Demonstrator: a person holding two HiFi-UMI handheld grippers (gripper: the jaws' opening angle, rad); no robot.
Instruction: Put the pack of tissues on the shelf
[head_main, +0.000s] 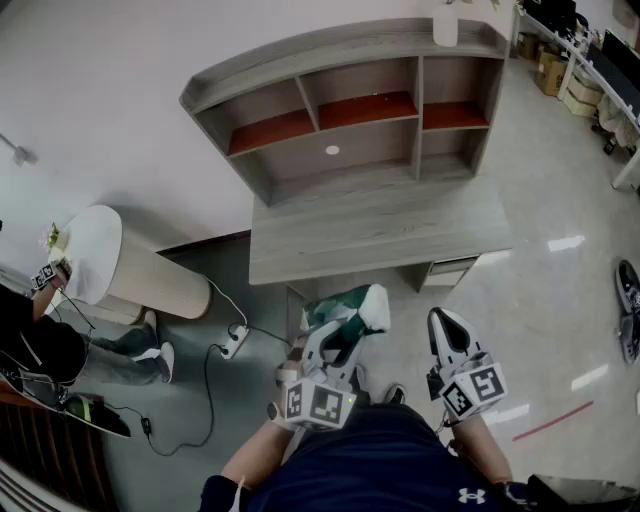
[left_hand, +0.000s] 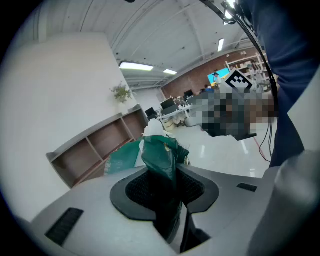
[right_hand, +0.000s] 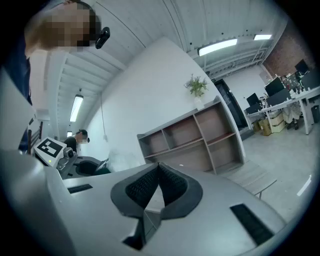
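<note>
Sitting pinched between the left gripper's jaws, the pack of tissues (head_main: 352, 305) is at lower centre of the head view, just under the front edge of the desk (head_main: 380, 235). It is green wrap with white showing at the top. The left gripper view shows the pack (left_hand: 161, 152) crumpled and standing up out of the pads. Its lower end is hidden down in the jaw gap, and any print is too small to read.

The left gripper (head_main: 342, 338) is clamped on the pack. The right gripper (head_main: 442, 322) is just beside it, lower right of centre, with its jaws together and nothing between them, as its own view shows (right_hand: 159, 172).

The shelf (head_main: 350, 110) is in the upper centre, on the back of the desk and well apart from the pack. The shelf compartments that show look bare. A white pot (head_main: 445, 28) on top of the shelf is cut off by the frame edge.

A person (head_main: 40, 345) at far left is partly cropped. A power strip (head_main: 234, 341) lies on the floor, and a shoe (head_main: 628, 290) is cut off at the right edge.
</note>
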